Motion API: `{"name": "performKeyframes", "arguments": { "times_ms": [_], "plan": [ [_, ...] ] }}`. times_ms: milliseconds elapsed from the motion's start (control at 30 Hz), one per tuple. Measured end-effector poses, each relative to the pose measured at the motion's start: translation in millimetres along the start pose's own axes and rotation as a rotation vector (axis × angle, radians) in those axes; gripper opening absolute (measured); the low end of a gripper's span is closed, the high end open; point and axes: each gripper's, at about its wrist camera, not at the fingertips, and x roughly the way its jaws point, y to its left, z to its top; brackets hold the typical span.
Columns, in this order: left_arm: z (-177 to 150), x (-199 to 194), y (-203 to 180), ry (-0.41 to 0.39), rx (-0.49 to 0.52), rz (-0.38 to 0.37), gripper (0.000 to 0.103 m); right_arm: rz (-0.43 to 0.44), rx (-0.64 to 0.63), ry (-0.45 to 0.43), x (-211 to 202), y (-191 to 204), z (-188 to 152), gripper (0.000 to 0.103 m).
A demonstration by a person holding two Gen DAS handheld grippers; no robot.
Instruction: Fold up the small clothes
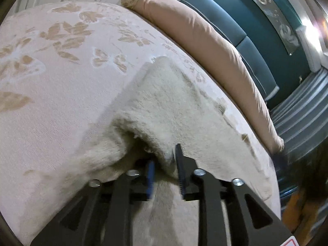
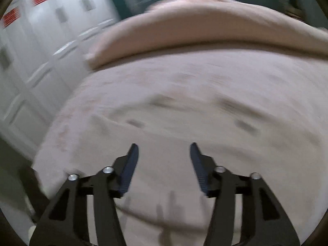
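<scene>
Left tool (image 1: 165,160) pinching fleece garment (image 1: 164,106) fold near bed (image 1: 61,94) pillow-side edge; right tool (image 2: 162,155) wide apart over bare bedspread.

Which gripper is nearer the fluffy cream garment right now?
Left. The left gripper is shut on the fluffy cream garment, pinching a fold. The right gripper is open above the bedspread, with no garment in its blurred view.

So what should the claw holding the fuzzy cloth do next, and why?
Probably carry the pinched edge across and lay it down flat. The left claw is shut on the fuzzy cream cloth, whose edge is lifted off the bedspread, while the right claw is open and holds nothing.
</scene>
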Motion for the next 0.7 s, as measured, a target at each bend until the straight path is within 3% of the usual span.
{"name": "performKeyframes", "arguments": {
  "times_ms": [67,133,233,267,300,333,367,433,533,567,633,667,700],
  "plan": [
    [4.1,-14.2,-3.3,-0.032,0.015,0.043,0.045,-0.091,0.041,-0.009,-21.5,-37.1,-22.3,0.058],
    [9.9,-17.2,-8.5,-0.017,0.04,0.098,0.046,-0.13,0.105,0.026,-27.6,-66.9,-38.4,0.061],
    [17.4,-0.2,-19.8,0.074,0.094,0.198,0.046,-0.139,0.175,0.076,-11.6,-84.1,-43.3,0.072],
    [17.7,2.6,-21.8,0.086,0.108,0.221,0.044,-0.119,0.204,0.092,-3.2,-86.0,-43.0,0.067],
    [20.1,8.1,-25.6,0.102,0.122,0.245,0.033,-0.097,0.22,0.1,1.1,-85.1,-43.7,0.056],
    [21.8,10.8,-27.5,0.114,0.13,0.253,0.021,-0.082,0.231,0.1,4.9,-83.9,-44.3,0.021],
    [25.5,13.2,-31.1,0.131,0.144,0.252,0.005,-0.078,0.239,0.091,4.1,-81.8,-39.2,0.008],
    [32.4,8.2,-34.0,0.109,0.157,0.259,0.005,-0.007,0.283,-0.036,-23.5,-78.1,-30.9,0.007],
    [38.8,4.9,-30.6,0.09,0.184,0.285,0.005,-0.004,0.285,-0.129,-52.0,-78.2,-33.6,0.007],
    [38.0,10.6,-25.7,0.11,0.182,0.301,0.005,-0.026,0.281,-0.108,-45.6,-81.4,-38.0,0.006],
    [31.2,26.5,-13.0,0.154,0.173,0.321,0.007,-0.114,0.28,0.043,-3.6,-94.5,-59.5,0.006],
    [30.9,27.0,-13.3,0.141,0.181,0.32,0.007,-0.116,0.279,0.073,8.6,-98.9,-69.0,0.006],
    [29.8,26.4,-16.8,0.133,0.206,0.335,0.007,-0.106,0.276,0.036,4.1,-97.4,-71.0,0.006]
  ]
}}
